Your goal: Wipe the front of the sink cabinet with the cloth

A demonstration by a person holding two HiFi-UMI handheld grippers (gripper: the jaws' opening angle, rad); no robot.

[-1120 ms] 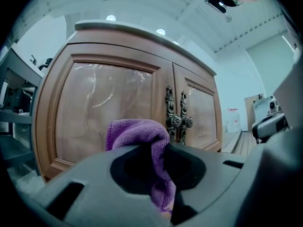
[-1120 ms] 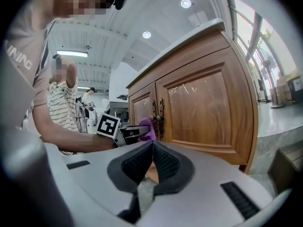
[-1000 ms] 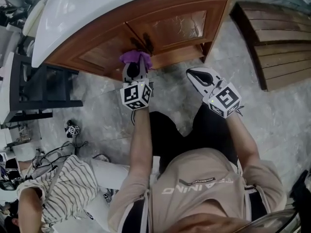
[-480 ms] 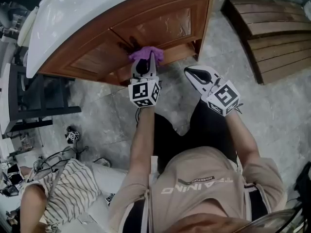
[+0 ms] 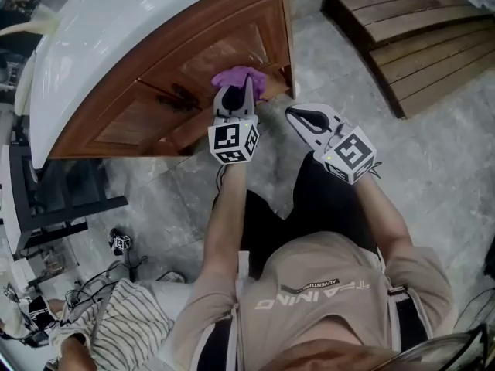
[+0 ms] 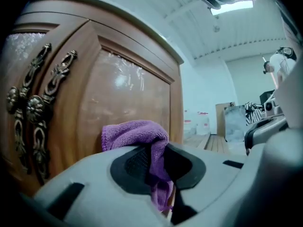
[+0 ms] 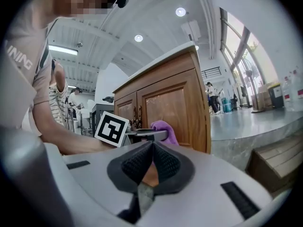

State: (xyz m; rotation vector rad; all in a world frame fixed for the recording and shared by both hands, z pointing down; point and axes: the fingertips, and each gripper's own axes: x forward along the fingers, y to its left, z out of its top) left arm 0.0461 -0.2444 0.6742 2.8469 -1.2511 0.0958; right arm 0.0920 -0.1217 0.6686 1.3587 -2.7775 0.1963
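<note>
- Left gripper (image 6: 158, 161): jaws clamped on the purple cloth (image 6: 135, 132). A fold of it runs down between the pads and the rest bunches up over the tips.
- The bunched part of the cloth sits right up against the front of the sink cabinet (image 5: 232, 29), on the right-hand door (image 6: 128, 93). That's the panel to the right of the two ornate dark metal handles (image 6: 35, 108), closer to the cabinet's right edge than to the handles.
- Right gripper (image 7: 152, 150): jaws closed pad to pad with nothing between them. It hangs in the air just to the right of the left gripper, off the cabinet's right corner and not touching the wood.
- From the right gripper view you can see the left gripper's marker cube (image 7: 111, 128) and the cloth poking out past it against the door.
- In the head view, both of the person's arms reach forward over their dark trousers.
- The cabinet has a white top (image 5: 116, 29) and stands on a grey marbled floor (image 5: 433, 161).
- Wooden steps (image 5: 410, 29) sit off to the right, well apart from the cabinet.
- A second person in a striped shirt (image 5: 116, 335) is down at the lower left, with cables on the floor nearby.
</note>
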